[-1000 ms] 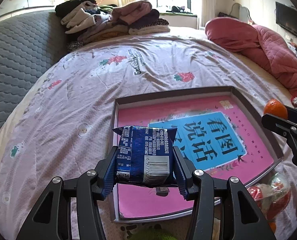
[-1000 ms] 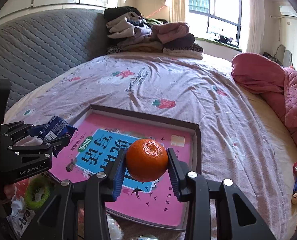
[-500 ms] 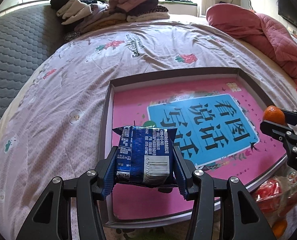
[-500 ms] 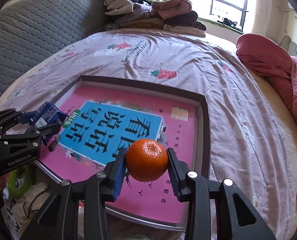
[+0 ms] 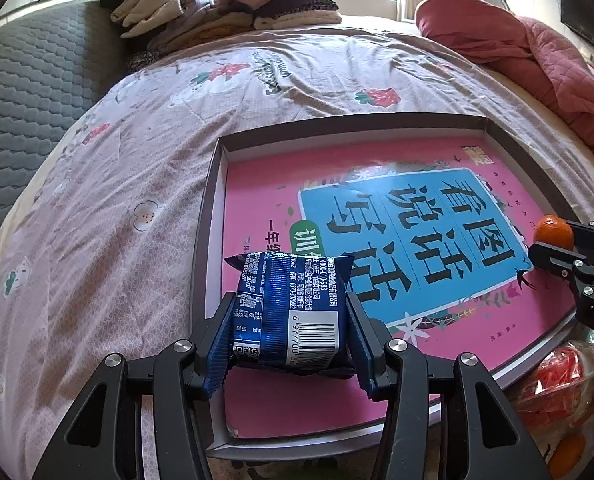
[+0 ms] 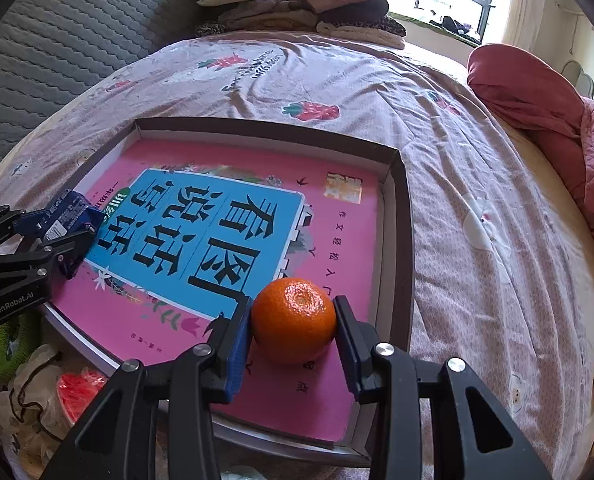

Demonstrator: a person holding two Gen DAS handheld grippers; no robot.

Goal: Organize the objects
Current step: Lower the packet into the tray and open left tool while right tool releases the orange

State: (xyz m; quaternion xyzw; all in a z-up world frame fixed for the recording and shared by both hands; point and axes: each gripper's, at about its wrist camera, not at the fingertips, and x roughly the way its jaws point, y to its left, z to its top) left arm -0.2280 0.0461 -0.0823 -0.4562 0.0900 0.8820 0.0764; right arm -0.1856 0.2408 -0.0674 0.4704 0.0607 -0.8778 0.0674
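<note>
Spreading across both views, the bed (image 5: 145, 152) wears a pale pink sheet printed with strawberries, with a grey quilted headboard (image 5: 25, 92) on its left side, folded clothes (image 5: 225, 8) piled at the far end and a red quilt (image 5: 537, 52) bunched to the right. On the sheet lies a shallow grey-rimmed tray (image 6: 401, 240), its floor covered by a pink book (image 5: 297, 400) with a blue title panel. The left gripper (image 5: 289, 336) clamps a blue snack packet (image 5: 293, 312) by its sides, barcode facing the camera, above the tray's near left corner. The right gripper (image 6: 295, 320) squeezes a tangerine (image 6: 293, 318) between its blue pads, low over the book near the tray's right wall.
</note>
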